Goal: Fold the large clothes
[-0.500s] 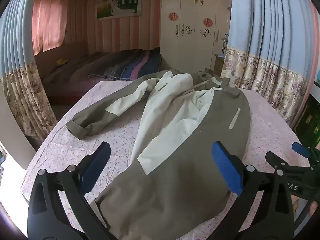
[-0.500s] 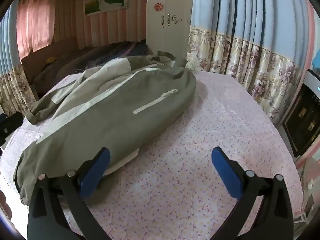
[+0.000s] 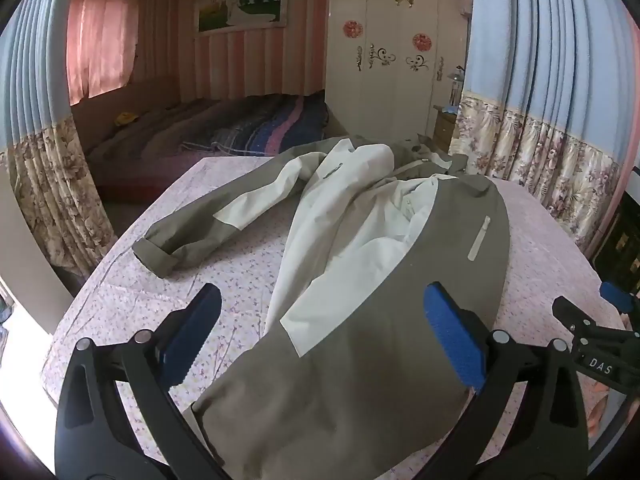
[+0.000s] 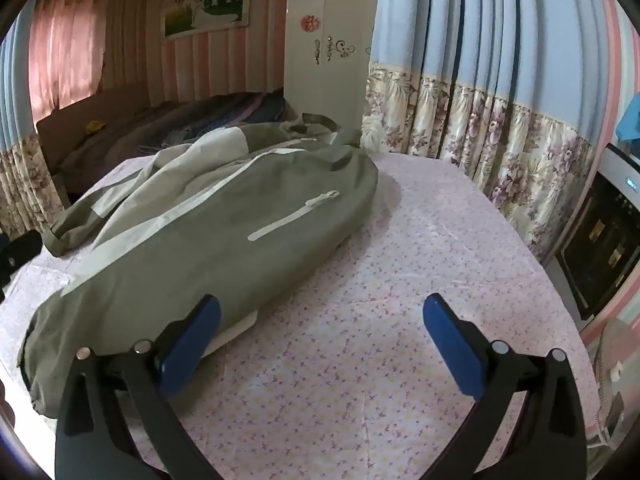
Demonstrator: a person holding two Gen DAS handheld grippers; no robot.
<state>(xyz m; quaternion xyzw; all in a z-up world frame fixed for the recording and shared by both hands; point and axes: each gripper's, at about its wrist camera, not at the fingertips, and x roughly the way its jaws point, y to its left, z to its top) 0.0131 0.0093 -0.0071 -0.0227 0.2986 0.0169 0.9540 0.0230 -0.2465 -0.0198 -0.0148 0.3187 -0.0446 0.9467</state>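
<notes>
The jacket (image 3: 360,280) lies half-folded on the floral surface (image 4: 420,280), one sleeve (image 3: 192,236) out to its left. Both grippers, left (image 3: 320,336) and right (image 4: 320,340), hover wide-fingered, empty; next, likely fold that sleeve in

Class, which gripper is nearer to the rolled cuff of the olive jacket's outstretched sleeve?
Left. The left gripper sits just below the rolled cuff; the right gripper is across the olive and cream jacket, over bare floral cloth.

Floral tablecloth (image 4: 400,264), blue curtains (image 4: 460,40), striped bed (image 3: 240,132), white wardrobe (image 3: 392,60), framed picture (image 3: 240,6).
</notes>
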